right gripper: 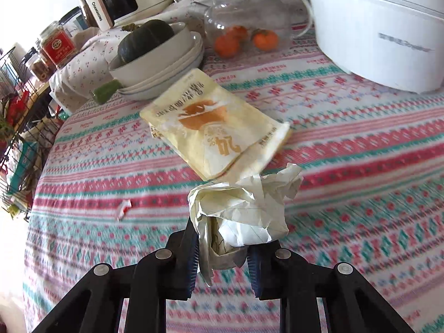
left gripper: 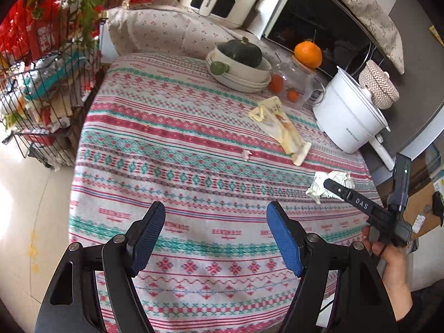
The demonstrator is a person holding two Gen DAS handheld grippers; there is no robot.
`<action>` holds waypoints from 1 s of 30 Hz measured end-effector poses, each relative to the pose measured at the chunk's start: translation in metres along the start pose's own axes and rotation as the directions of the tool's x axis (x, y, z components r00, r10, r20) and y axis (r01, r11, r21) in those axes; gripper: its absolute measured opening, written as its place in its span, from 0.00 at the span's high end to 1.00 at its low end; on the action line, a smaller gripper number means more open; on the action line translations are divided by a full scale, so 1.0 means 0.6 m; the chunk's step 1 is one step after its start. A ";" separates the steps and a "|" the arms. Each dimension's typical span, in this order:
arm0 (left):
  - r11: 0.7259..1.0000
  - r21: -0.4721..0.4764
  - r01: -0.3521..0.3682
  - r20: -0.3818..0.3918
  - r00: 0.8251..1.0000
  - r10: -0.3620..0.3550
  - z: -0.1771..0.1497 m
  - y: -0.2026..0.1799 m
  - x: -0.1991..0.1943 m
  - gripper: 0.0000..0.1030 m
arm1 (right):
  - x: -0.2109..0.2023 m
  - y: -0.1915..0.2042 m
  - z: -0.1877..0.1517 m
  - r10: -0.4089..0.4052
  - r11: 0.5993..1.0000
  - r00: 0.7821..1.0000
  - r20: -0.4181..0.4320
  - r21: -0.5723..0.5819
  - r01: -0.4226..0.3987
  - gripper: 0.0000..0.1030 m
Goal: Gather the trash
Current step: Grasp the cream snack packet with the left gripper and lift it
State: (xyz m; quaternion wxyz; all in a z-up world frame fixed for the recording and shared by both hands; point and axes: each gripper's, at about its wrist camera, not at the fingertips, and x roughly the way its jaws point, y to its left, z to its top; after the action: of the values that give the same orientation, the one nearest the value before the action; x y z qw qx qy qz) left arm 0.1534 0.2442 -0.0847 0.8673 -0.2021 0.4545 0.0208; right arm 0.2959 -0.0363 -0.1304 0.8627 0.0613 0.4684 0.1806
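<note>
My right gripper (right gripper: 223,252) is shut on a crumpled white paper ball (right gripper: 244,208), held just above the patterned tablecloth; the ball (left gripper: 330,183) and that gripper (left gripper: 334,187) also show at the right in the left wrist view. A flat yellow food wrapper (right gripper: 213,127) lies on the cloth just beyond the ball, and shows in the left wrist view (left gripper: 280,127). A small pink-white scrap (right gripper: 123,208) lies to the left, and shows in the left wrist view (left gripper: 246,154). My left gripper (left gripper: 216,233) is open and empty over the near part of the table.
A white cooker pot (left gripper: 347,119) stands at the right edge. Stacked bowls holding a dark squash (left gripper: 241,69) and a glass teapot with small oranges (left gripper: 294,86) stand at the back. A wire rack of packets (left gripper: 41,97) stands left of the table, over a pale floor.
</note>
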 end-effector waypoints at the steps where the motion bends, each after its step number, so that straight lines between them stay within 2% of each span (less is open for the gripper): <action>1: 1.000 0.005 0.012 -0.010 1.000 -0.012 -0.001 -0.012 0.008 0.25 | -0.018 -0.010 -0.011 -0.010 1.000 1.000 -0.007 0.002 0.010 0.74; 8: 0.999 0.048 0.024 -0.031 0.999 -0.022 0.014 -0.094 0.078 0.25 | -0.145 -0.062 -0.069 -0.055 0.998 0.998 -0.012 -0.003 0.055 0.74; 14: 0.993 0.112 0.020 -0.018 1.000 -0.018 0.058 -0.148 0.154 0.27 | -0.205 -0.092 -0.080 -0.049 0.999 0.999 -0.020 0.001 0.049 0.74; 16: 0.994 0.110 0.022 -0.022 1.000 -0.020 0.077 -0.157 0.187 0.32 | -0.217 -0.101 -0.080 -0.057 0.998 0.998 -0.034 -0.016 0.056 0.74; 18: 0.996 0.089 0.032 -0.030 0.999 -0.030 0.099 -0.163 0.221 0.44 | -0.233 -0.114 -0.079 -0.052 0.998 0.998 -0.030 -0.022 0.051 0.74; 22: 0.998 0.048 0.047 -0.019 0.999 -0.046 0.144 -0.180 0.277 0.47 | -0.262 -0.152 -0.070 -0.046 0.999 0.999 0.000 0.000 0.046 0.74; 26: 0.999 -0.005 0.043 -0.018 0.999 -0.043 0.172 -0.184 0.321 0.48 | -0.268 -0.194 -0.066 -0.081 0.996 0.997 -0.003 0.026 0.081 0.74; 28: 0.997 -0.050 0.059 -0.025 0.998 -0.061 0.179 -0.180 0.341 0.55 | -0.265 -0.209 -0.068 -0.089 0.995 0.996 -0.019 0.037 0.090 0.74; 30: 0.995 -0.074 0.062 -0.023 0.998 -0.064 0.183 -0.178 0.352 0.73 | -0.262 -0.219 -0.071 -0.093 0.994 0.995 -0.034 0.048 0.095 0.74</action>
State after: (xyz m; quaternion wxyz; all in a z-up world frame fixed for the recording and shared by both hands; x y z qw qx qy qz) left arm 0.3863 0.1557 -0.1624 0.8536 -0.2481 0.4580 0.0073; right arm 0.2160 -0.2191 -0.0667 0.8610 0.0577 0.4886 0.1292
